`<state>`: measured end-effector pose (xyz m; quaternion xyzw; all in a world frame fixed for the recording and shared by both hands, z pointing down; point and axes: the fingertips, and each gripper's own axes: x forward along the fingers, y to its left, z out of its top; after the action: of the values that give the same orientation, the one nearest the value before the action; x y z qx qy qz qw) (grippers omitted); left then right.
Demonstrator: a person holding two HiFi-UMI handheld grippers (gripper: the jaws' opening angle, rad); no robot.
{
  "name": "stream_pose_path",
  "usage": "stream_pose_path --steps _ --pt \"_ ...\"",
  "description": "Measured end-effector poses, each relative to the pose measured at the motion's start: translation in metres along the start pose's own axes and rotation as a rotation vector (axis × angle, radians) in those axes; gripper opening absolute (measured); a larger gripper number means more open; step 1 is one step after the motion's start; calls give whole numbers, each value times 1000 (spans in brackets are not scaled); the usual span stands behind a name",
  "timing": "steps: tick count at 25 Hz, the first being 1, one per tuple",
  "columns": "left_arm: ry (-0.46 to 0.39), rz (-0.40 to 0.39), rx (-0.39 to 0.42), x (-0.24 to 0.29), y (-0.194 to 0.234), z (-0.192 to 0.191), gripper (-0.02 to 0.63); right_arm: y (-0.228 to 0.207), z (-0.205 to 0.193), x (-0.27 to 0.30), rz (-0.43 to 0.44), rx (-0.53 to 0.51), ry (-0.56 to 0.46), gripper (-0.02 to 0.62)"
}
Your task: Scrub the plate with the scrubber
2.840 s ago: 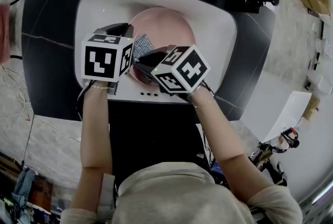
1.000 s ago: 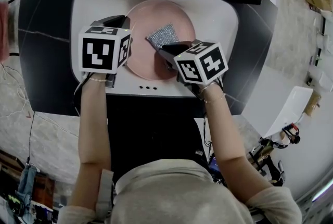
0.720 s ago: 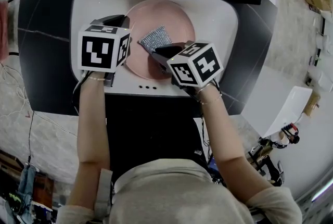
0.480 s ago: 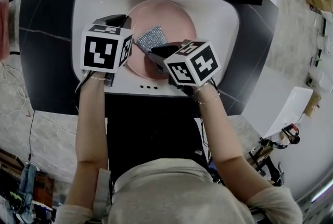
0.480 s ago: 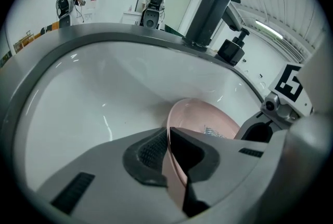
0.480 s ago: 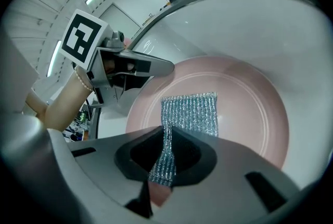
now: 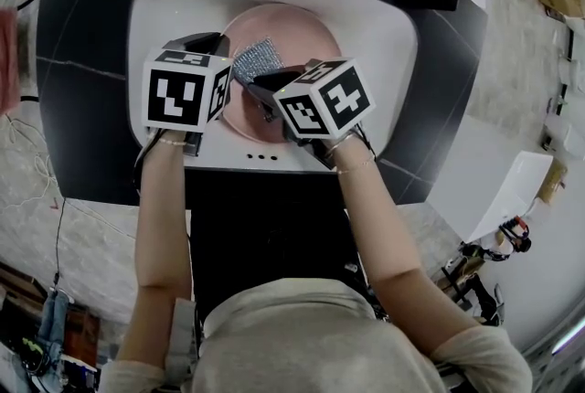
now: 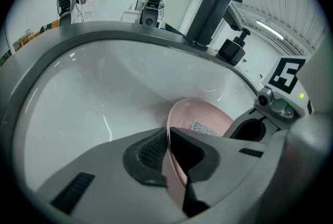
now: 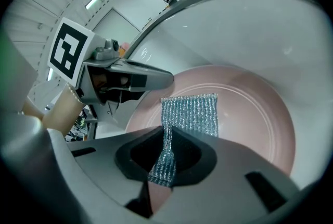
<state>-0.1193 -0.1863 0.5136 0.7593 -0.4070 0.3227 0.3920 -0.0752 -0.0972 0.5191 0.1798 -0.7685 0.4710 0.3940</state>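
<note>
1. The left gripper [image 8: 167, 158] is clenched on the plate [image 8: 205, 113] at its near rim, lower centre of the left gripper view. The hold is on a thin edge, so a hard stroke could slip the rim free and drop the plate into the sink [image 7: 384, 35].
2. The right gripper [image 9: 165, 160] pinches one narrow end of the scrubber [image 9: 190, 111]. The rest lies spread on the plate, centre of the right gripper view. Drag could pull the mesh out of the jaws.
3. Both grippers sit close together, upper centre of the head view. A stroke toward frame left could strike the left gripper.
</note>
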Motion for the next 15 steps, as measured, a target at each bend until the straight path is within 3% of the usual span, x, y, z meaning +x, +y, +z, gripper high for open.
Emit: stream_pose_path --steps 15 --pt "36 -3 -25 4 4 -6 35 -28 25 2 -82 33 -86 57"
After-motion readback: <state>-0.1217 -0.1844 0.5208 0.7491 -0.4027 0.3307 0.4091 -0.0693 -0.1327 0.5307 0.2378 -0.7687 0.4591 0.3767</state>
